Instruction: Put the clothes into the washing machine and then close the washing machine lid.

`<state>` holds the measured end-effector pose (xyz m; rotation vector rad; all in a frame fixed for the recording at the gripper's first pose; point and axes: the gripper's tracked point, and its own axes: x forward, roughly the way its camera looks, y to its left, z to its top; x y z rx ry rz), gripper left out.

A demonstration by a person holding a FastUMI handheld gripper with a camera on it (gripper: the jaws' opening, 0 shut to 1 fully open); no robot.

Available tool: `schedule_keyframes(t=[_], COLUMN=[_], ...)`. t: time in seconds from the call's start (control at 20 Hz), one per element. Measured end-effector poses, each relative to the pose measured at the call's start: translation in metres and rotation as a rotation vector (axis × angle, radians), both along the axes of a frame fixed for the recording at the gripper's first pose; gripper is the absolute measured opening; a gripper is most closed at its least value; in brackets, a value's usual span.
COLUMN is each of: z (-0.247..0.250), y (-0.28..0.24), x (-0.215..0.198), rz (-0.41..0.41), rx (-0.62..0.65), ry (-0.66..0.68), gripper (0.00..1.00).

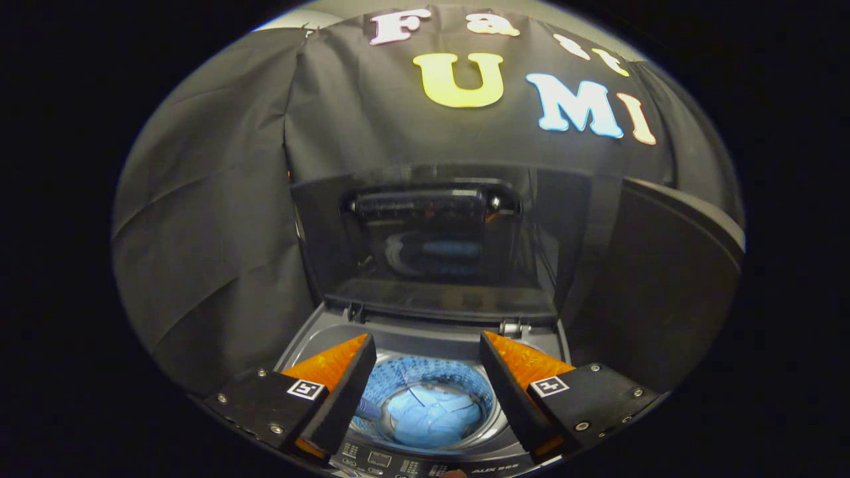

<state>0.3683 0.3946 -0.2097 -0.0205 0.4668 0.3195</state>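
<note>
Clothes [431,415] lie in the washer [425,332] drum, between and below the spread, empty fingers of the tool [425,352]; lid [431,239] stands upright beyond them, so loading looks done, closing remains.

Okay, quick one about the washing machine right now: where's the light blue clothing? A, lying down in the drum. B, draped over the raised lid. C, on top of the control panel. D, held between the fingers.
A: the light blue clothing lies at the bottom of the washing machine drum, below and between the spread fingers of the gripper, which grip nothing; the lid stands raised behind.
</note>
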Motion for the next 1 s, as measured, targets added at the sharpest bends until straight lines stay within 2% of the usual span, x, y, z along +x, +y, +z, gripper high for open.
schedule_keyframes(t=[0.45, 0.75, 1.0], z=[0.090, 0.119, 0.124], y=[0.002, 0.017, 0.031], x=[0.043, 0.079, 0.115], rz=[-0.056, -0.067, -0.081], rx=[0.062, 0.050, 0.031], ry=[-0.226, -0.270, -0.253], gripper=[0.96, 0.96, 0.96])
